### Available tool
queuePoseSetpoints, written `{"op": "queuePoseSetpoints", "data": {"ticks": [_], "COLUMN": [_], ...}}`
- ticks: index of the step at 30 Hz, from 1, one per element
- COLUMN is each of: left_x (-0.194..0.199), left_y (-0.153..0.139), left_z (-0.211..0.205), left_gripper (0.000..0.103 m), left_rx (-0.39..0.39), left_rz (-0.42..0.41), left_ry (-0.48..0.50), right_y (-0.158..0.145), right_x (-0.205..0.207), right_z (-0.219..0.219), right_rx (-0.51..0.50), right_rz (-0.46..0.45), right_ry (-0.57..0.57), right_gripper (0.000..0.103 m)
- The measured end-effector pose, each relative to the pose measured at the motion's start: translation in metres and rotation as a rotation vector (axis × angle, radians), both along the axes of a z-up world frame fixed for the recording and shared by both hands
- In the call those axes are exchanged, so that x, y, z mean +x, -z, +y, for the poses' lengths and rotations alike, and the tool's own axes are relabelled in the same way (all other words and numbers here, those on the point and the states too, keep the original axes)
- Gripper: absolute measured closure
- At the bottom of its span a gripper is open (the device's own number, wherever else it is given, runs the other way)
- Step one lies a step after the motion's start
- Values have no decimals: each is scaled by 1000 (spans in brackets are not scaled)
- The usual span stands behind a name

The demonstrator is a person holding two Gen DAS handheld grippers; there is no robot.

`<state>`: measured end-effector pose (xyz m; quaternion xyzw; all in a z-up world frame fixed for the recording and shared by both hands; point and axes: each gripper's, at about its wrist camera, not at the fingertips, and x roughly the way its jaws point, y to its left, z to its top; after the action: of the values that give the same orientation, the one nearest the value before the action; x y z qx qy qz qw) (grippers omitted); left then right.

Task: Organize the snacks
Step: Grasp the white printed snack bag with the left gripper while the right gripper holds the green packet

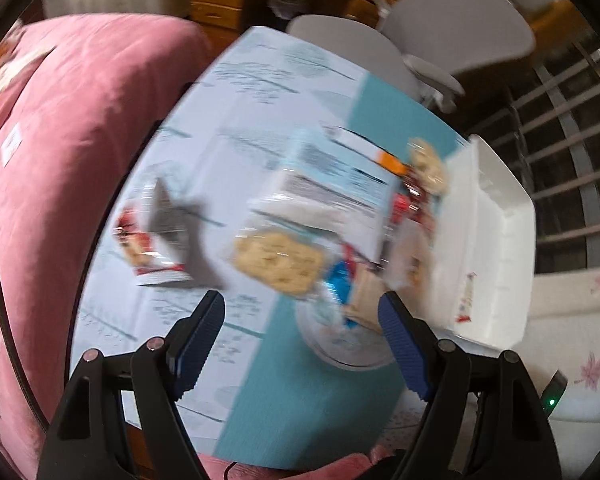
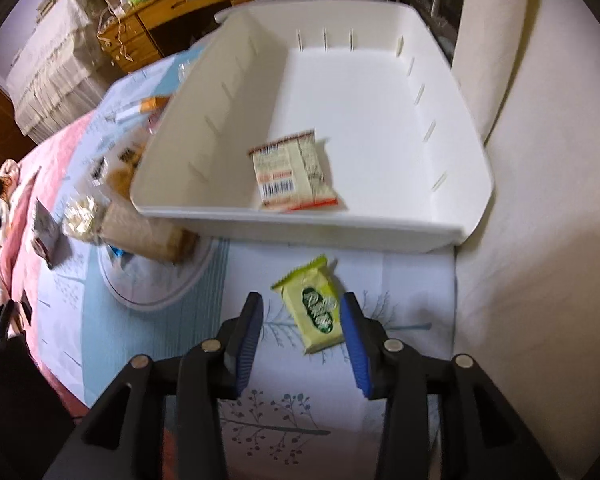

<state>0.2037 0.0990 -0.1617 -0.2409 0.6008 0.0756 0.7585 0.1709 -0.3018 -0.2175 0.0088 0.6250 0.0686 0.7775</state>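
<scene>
The white bin (image 2: 452, 128) served as the collecting place, and it was nearly bare: a single snack packet with a barcode (image 2: 290, 172) lay on its floor toward the near wall. That was the only item sorted so far, by the look of it, so most of the job remained.

Just outside the bin's near wall, on the patterned cloth (image 2: 400, 280), lay a yellow-green packet (image 2: 314, 306). The right tool (image 2: 302, 320) hung over it with its blue pads apart, the packet lying between them, the right-hand pad at the packet's edge; it was not clamped. It was probably the next piece to go in.

To the bin's left, a loose heap waited: a clear bag of pale crackers (image 1: 278, 262), a light-blue printed pack (image 1: 332, 176), red-wrapped pieces (image 1: 404, 206) and a small blue-wrapped one (image 1: 340, 284), some resting on a round plate (image 2: 156, 280). Farther from the bin lay a red-and-white packet (image 1: 148, 248). The left tool (image 1: 302, 322) hovered above this heap, spread wide and holding nothing; that view was blurred, so finer detail could not be read.

The pile crowded the bin's left wall, and packets overlapped, which could hinder a clean single pick. A pink quilt (image 1: 60, 160) bordered the cloth on the side away from the bin.
</scene>
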Motion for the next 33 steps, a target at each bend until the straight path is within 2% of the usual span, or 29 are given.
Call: {"op": "queuePoseSetpoints", "data": {"ticks": [8,14,16,20,24,29,33], "left_x": [-25,-28,-27,-21,-10,0,8], "left_y": [36,72,83,105,125,141,148], "left_z": [85,123,132,144,152,159,155], "left_gripper": [23,18,16,16,16,16,16], "left_rx": [-39,-83,-98,-137,-146,-212,-239], "left_rz": [39,96,111,146,183,191,199], "left_ry": [-123,-132,-135,-125,-100,-95,-71], "right_y": [30,45,50,56,65,67,66], "right_x": [-10,-12,-12,-13,-10,-8,-8], "right_z": [14,22,24,25,18,5,4], "right_rx": [-44,-117,-139,-198,-238,-253,-257], "right_rz": [21,31,29,8,33,41,43], "right_ry": [57,97,97,117,164,237,255], "right_gripper": [52,50,49,41,40,37,37]}}
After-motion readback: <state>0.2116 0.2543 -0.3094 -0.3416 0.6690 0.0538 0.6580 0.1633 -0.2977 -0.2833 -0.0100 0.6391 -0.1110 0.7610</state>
